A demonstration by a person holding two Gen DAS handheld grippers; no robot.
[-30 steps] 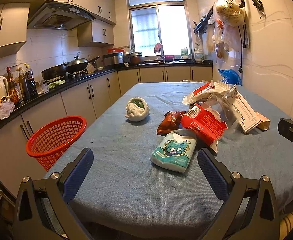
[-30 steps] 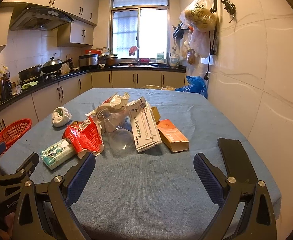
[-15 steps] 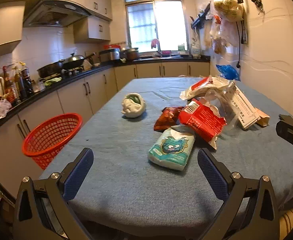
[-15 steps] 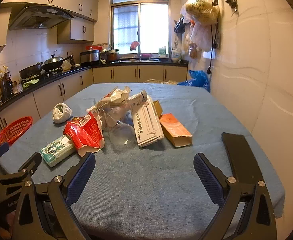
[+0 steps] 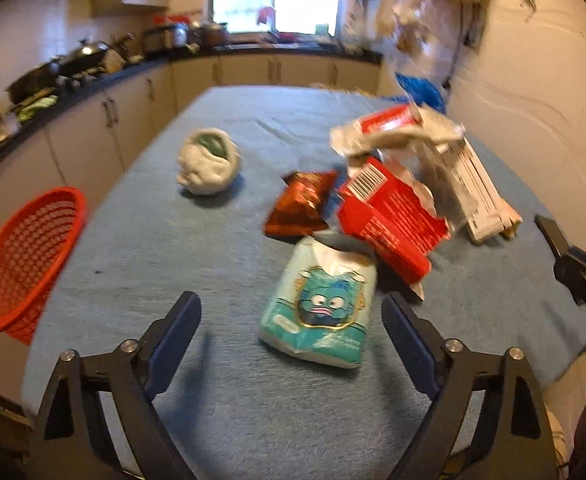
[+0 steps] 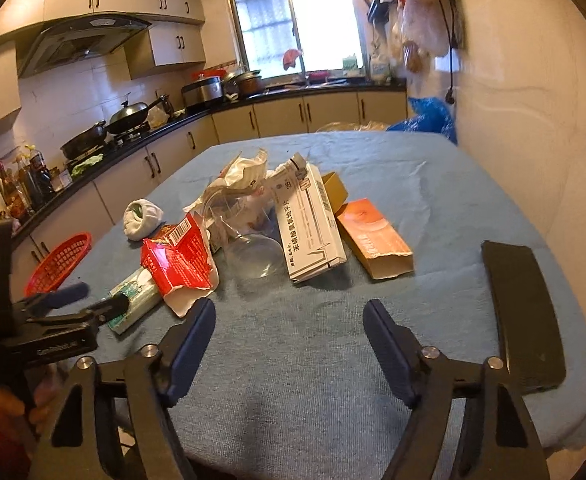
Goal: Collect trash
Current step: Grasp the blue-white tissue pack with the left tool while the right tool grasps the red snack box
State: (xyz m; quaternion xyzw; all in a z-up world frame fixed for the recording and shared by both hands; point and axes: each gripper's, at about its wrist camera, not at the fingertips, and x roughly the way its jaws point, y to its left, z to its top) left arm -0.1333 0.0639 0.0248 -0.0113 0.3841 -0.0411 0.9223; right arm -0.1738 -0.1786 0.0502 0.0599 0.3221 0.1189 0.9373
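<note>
Near the table's (image 5: 141, 248) front edge a teal cartoon-printed tissue pack (image 5: 320, 307) lies lengthwise toward the far edge; writing unreadable. Both grippers' fingers (image 5: 177, 326) (image 6: 191, 334) are closing, nothing held.

Daylight pours in through the overexposed kitchen window (image 6: 297, 28) at the far end, its panes blown out to white. The room itself sits warm and rather dim, with a yellowish cast on the cream tiled wall (image 6: 533, 128). The left wrist view is smeared by motion blur throughout; the right wrist view is sharper. Fisheye distortion bends the dark countertop (image 6: 141, 140) and blackens every corner. Soft shadows lie under the litter on the blue cloth-covered desk (image 5: 153, 240).
</note>
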